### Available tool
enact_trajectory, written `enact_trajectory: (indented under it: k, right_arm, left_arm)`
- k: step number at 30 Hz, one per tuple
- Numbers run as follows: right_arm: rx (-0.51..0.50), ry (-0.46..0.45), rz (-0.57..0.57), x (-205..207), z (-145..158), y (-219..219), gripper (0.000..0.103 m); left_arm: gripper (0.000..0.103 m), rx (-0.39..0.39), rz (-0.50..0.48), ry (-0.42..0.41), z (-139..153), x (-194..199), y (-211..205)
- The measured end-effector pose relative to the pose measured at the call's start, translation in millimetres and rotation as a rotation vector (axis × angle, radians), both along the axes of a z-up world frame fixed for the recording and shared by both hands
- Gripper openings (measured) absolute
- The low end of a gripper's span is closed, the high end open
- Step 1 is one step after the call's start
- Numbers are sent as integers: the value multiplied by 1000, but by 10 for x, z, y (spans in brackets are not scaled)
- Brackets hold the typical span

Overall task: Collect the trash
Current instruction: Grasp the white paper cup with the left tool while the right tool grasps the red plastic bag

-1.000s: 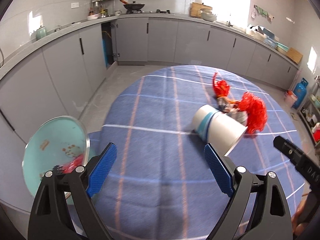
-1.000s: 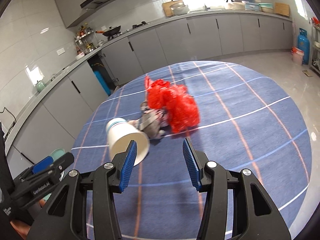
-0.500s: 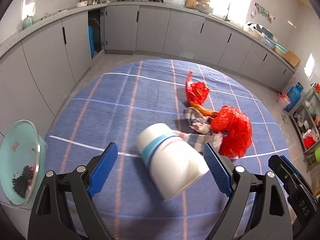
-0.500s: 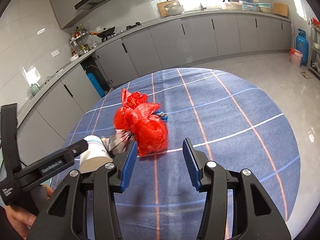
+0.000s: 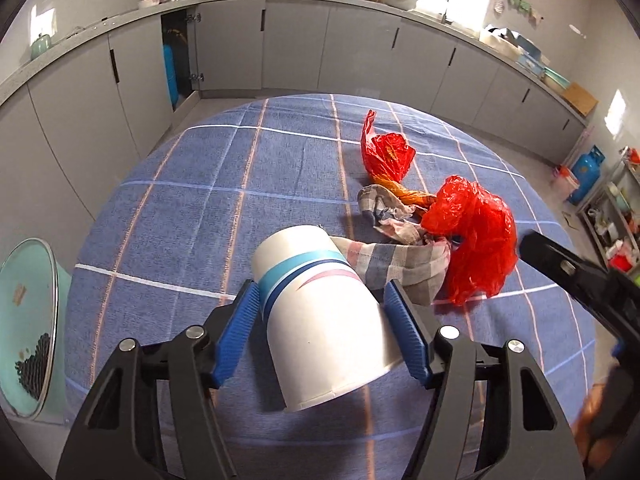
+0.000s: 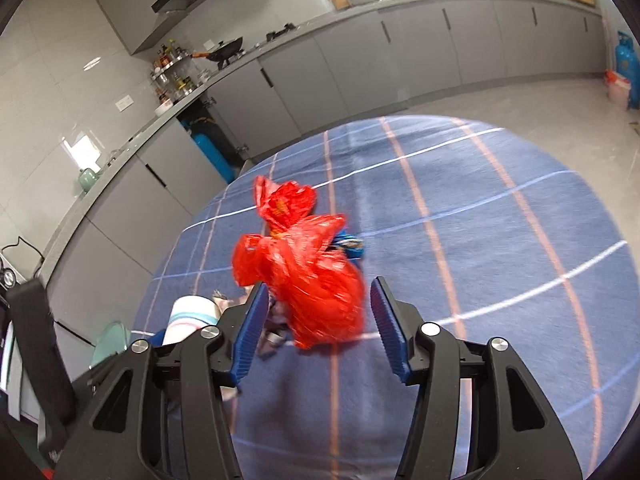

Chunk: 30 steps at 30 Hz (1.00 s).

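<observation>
White paper cup with blue band [image 5: 320, 312] on its side, mouth toward camera; crumpled checked cloth [image 5: 404, 256] touching it; two crinkled red plastic bags [image 5: 472, 236] beside.

The left black two-finger gripper with blue ribbed pads [image 5: 324, 332] reaches forward low over the table, its jaws drawn in so that both pads press against the sides of a white paper cup with blue bands [image 5: 320, 312] lying on its side between them. The right black two-finger gripper with blue ribbed pads [image 6: 318, 334] is held a little to the right and farther in, its jaws spread wide apart and touching nothing. In the left wrist view its black body shows at the far right edge.
</observation>
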State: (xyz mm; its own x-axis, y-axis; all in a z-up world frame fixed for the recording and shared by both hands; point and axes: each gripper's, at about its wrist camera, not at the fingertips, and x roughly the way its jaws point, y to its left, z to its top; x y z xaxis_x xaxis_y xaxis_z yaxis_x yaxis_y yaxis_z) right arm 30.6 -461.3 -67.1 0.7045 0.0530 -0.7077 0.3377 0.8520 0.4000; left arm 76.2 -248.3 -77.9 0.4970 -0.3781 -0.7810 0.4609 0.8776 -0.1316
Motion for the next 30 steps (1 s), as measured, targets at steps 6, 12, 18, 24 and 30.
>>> enact_trajectory:
  k: [6, 12, 18, 24, 30]
  right_arm:
    - [-29, 68, 43, 311, -193, 131, 47]
    - [-53, 51, 46, 166, -153, 219, 18]
    - [-97, -41, -2, -153, 166, 294, 17]
    - [-136, -97, -7, -373, 372, 533, 17]
    - [-132, -100, 32, -436, 405, 798, 17]
  left_arm:
    - [55, -9, -49, -27, 19, -24, 142]
    - [52, -31, -84, -31, 23, -44, 213]
    - [50, -62, -86, -37, 100, -127, 339]
    - [50, -79, -76, -74, 271, -248, 494]
    - [50, -73, -51, -126, 418, -342, 691]
